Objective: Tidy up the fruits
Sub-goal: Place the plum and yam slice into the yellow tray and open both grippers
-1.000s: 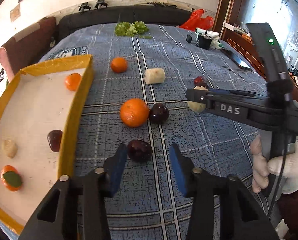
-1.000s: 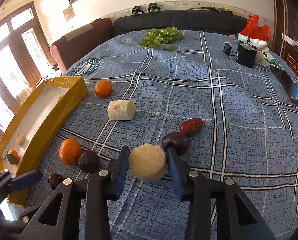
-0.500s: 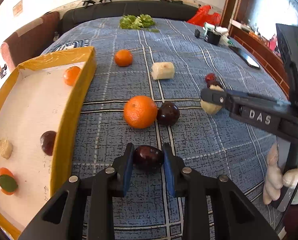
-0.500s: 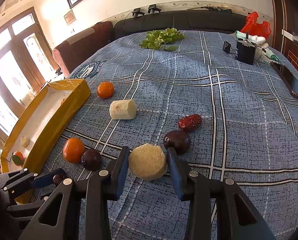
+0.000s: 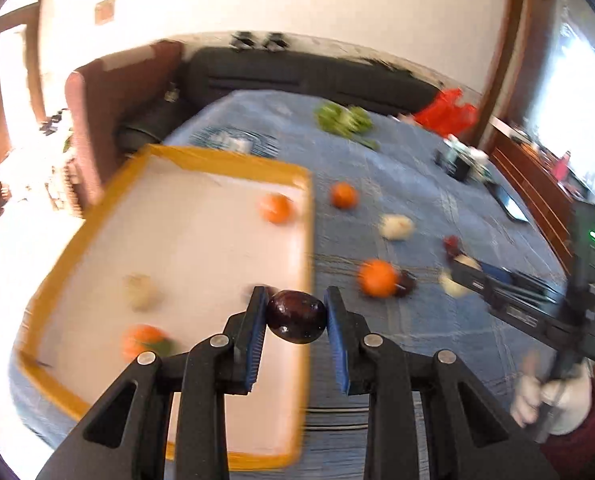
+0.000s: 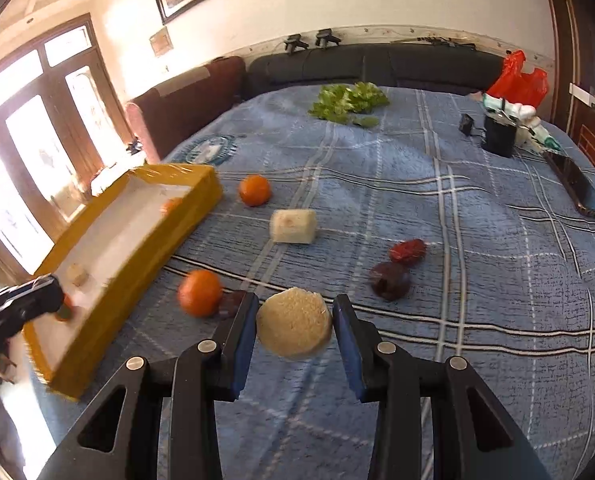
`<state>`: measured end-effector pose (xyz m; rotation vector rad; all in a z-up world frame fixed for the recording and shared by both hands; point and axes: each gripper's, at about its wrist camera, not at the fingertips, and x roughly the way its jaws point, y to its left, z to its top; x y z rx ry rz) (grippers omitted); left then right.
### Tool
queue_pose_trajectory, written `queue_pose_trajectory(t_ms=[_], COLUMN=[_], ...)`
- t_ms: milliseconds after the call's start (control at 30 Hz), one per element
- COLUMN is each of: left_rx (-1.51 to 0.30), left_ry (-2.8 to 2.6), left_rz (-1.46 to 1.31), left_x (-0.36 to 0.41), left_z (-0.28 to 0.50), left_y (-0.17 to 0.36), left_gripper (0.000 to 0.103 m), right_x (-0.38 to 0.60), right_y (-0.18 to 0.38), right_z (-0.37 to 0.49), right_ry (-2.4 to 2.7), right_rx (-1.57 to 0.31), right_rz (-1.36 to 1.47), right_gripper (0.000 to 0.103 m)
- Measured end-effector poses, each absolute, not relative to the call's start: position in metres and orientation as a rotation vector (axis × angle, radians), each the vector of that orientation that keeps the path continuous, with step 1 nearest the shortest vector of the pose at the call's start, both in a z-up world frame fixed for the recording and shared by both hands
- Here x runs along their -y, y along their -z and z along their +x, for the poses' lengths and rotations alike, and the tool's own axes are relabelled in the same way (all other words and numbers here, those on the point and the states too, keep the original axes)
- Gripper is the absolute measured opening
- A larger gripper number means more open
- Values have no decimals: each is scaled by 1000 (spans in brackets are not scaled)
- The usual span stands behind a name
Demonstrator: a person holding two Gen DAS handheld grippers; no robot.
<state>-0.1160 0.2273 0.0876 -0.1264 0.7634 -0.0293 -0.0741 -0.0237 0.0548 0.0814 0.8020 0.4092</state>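
Left wrist view showed my left hand-held gripper [image 5: 296,317] clamped on a dark plum [image 5: 296,317] above the yellow tray [image 5: 233,165] edge; my right hand-held gripper [image 6: 294,325] pinched a pale round slice [image 6: 294,327] beside that tray.

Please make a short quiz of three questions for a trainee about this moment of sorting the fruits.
1. True or false: the left gripper holds an orange.
2. What lies between the fingers of the right gripper? A) round pale piece B) red date C) lettuce
3. Fill in: the dark plum is carried above the edge of the yellow ____.

Key: 1 false, it holds the dark plum; 2 A, the round pale piece; 3 tray.
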Motion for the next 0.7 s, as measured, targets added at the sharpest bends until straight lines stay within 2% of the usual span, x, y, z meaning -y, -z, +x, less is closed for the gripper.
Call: queue_pose_trajectory(t_ms=[267, 467, 700], left_rx=[-762, -819, -861], left_ry=[-131, -167, -255], left_rz=[-186, -212, -153], left_x=[-313, -349, -354], left_z=[-96, -74, -56], left_y=[-91, -68, -46], left_gripper=[28, 28, 28], right_x=[-55, -122, -181], right_y=[-87, -78, -56], right_z=[-79, -84, -98], right_ry=[-605, -737, -802], right_rx=[-817, -887, -921], right_rz=[54, 16, -106], right_gripper=[42, 43, 43])
